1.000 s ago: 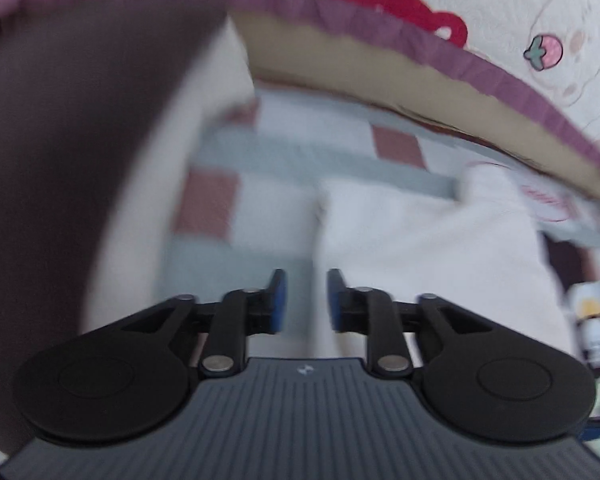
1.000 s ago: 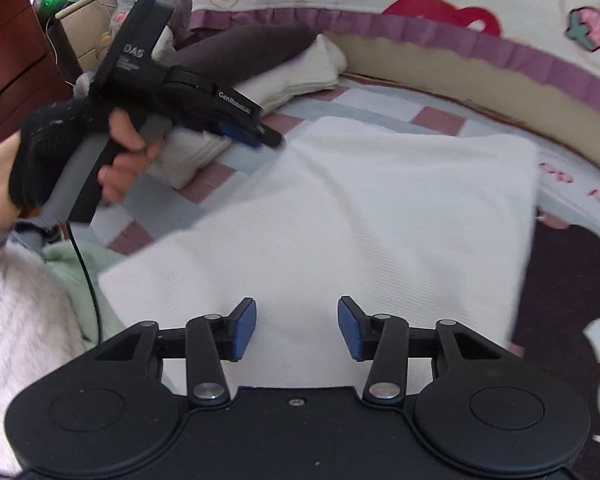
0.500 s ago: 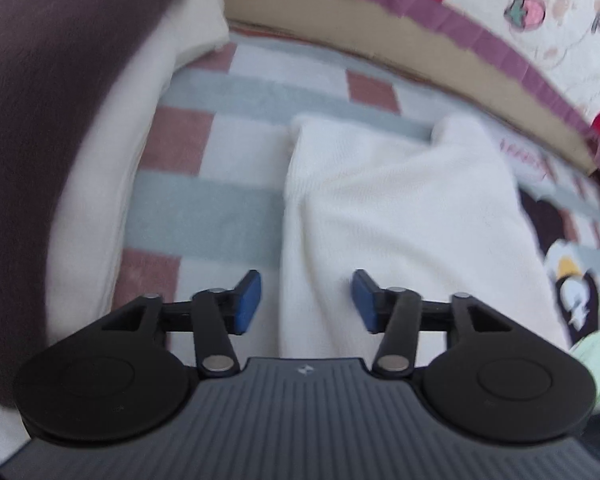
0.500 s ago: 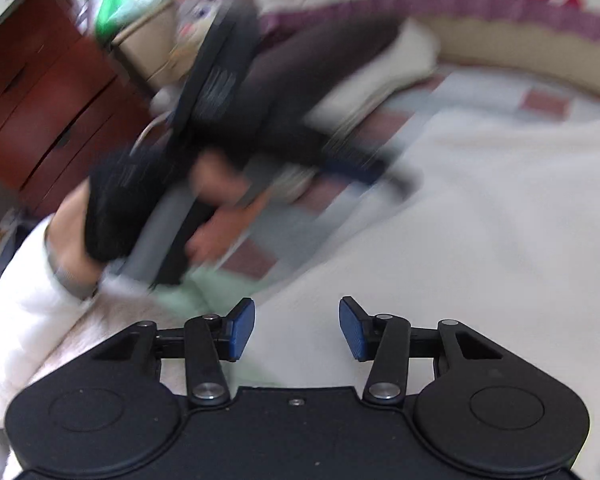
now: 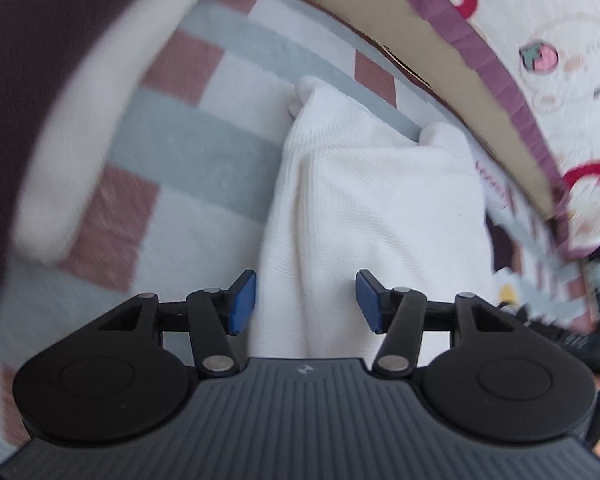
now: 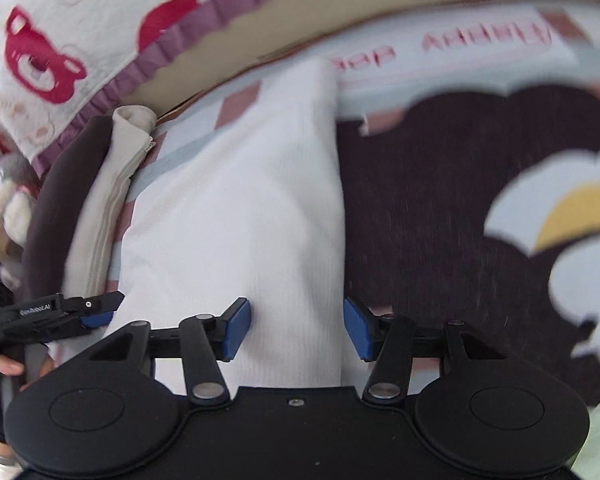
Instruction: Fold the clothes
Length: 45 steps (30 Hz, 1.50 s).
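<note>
A white knit garment lies folded on the checked blanket; it also shows in the right wrist view. My left gripper is open and empty, with its blue pads astride the garment's near left edge. My right gripper is open and empty over the garment's near right edge. The left gripper also shows at the left of the right wrist view, beside the garment's left edge.
A cream and dark brown folded pile lies left of the garment, also seen in the left wrist view. A bear-print quilt with a purple frill runs along the back. A dark brown cartoon patch lies right. A plush toy sits far left.
My left gripper opened wider and moved in over the garment's near left edge. My right gripper swung right, from facing the left hand to the garment's right edge.
</note>
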Each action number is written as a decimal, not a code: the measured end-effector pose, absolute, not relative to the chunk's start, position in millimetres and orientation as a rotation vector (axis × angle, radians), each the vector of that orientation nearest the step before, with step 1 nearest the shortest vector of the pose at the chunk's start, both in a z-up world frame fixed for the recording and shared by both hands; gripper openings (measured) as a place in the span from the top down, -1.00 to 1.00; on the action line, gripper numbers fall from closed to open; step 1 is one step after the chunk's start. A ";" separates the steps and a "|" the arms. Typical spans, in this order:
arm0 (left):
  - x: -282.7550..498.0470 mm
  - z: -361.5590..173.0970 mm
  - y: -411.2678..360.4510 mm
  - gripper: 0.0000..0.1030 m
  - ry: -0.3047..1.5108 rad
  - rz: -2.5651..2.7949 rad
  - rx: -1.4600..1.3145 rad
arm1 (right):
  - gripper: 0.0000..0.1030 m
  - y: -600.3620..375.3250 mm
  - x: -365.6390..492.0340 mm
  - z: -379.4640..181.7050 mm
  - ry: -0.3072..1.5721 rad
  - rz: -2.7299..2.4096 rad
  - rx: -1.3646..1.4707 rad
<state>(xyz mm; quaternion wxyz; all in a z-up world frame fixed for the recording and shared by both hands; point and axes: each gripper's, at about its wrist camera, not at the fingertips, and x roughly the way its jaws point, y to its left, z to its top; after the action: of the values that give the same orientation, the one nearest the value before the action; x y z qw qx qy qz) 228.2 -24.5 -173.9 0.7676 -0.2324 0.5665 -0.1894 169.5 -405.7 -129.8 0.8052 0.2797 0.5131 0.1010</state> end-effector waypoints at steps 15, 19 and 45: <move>228.9 -197.0 -26.3 -0.25 1.202 -0.464 -0.724 | -0.41 -393.7 195.1 -158.9 1.064 0.238 0.738; 242.4 -191.2 -47.8 0.06 1.123 -0.519 -0.589 | -0.21 -380.8 215.4 -154.4 0.995 0.250 0.619; 295.6 -165.6 -77.7 -0.02 1.082 -0.482 -0.328 | -0.10 -439.5 209.7 -123.6 0.859 0.139 0.429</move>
<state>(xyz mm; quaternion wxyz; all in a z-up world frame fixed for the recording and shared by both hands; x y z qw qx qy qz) 295.6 -77.7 -165.6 0.8171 -0.1540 0.5075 -0.2260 209.7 -439.5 -123.6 0.8845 0.2062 0.4131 0.0667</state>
